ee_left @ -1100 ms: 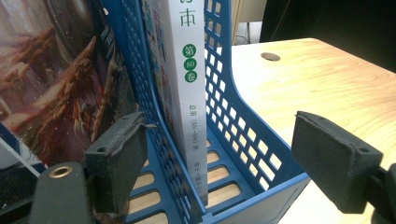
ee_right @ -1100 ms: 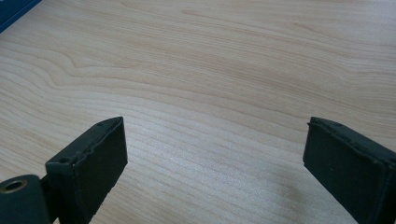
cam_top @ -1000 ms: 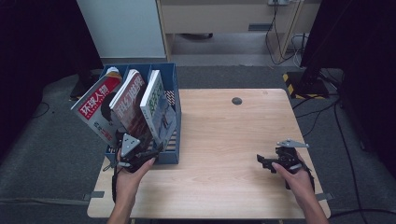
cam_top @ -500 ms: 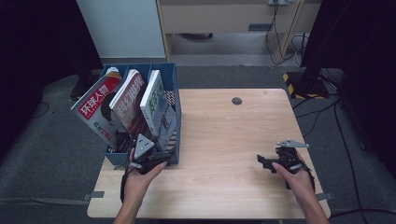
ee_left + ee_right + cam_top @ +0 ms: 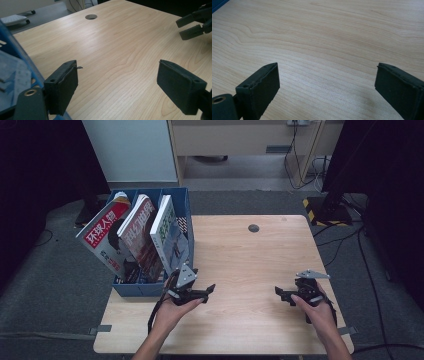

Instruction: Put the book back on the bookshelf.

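In the high view, the left gripper [image 5: 196, 292] has been drawn back from the blue file box [image 5: 184, 202] and turned toward the bare table [image 5: 250, 265]; the magazines [image 5: 167, 232] remain slotted inside, so filing is judged complete. In the left gripper view, its jaws are spread wide and empty beside the box wall [image 5: 15, 50]. In the right gripper view, wide, empty jaws are seen over bare wood.

Bright tabletop, dark surroundings, soft shadows, sharp

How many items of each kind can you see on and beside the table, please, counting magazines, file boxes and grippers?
Magazines: 3, the red-covered one, the middle one and the green-edged one.
Blue file boxes: 1.
Grippers: 2, the left gripper and the right gripper, both open and empty.
Total: 6.
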The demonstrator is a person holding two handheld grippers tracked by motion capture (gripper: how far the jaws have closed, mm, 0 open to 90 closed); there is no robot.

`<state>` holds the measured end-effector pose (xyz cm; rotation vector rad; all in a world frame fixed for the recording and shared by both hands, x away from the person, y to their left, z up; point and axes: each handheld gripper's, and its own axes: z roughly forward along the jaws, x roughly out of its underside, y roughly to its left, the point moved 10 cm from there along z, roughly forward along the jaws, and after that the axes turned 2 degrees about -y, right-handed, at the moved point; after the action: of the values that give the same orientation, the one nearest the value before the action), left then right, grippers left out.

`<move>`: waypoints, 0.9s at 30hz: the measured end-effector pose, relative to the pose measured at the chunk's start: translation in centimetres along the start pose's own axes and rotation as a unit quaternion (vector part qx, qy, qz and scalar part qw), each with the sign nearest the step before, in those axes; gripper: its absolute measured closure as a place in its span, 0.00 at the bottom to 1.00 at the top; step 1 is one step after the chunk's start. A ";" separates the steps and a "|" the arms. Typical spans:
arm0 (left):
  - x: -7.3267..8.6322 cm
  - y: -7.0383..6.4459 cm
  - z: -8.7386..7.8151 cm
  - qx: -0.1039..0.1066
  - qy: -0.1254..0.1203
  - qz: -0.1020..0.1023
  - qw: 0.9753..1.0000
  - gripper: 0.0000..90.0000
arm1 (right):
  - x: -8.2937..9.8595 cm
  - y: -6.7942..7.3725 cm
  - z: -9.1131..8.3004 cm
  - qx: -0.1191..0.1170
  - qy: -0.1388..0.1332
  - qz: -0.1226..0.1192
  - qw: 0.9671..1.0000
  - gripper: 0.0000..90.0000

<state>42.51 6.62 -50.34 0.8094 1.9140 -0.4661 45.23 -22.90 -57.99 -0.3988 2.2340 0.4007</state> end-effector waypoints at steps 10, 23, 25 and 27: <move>1.1 -2.3 3.5 0.023 0.046 0.011 0.999 0.11 | 0.1 -0.1 -0.1 0.000 0.002 -0.003 1.000 0.07; 3.9 -3.8 6.9 0.031 0.089 0.009 0.995 0.06 | 0.5 0.6 0.3 0.000 0.017 -0.028 0.999 0.06; 4.3 -3.9 7.3 0.032 0.096 0.010 0.995 0.06 | 0.5 0.6 0.3 -0.001 0.016 -0.030 0.999 0.06; 4.7 -4.0 7.5 0.034 0.100 0.007 0.994 0.06 | 0.6 0.6 0.4 0.001 0.019 -0.029 0.999 0.06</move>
<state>42.97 0.71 -57.98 0.9441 2.0833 -0.4585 44.87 -22.30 -58.58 -0.4733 2.2543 0.3639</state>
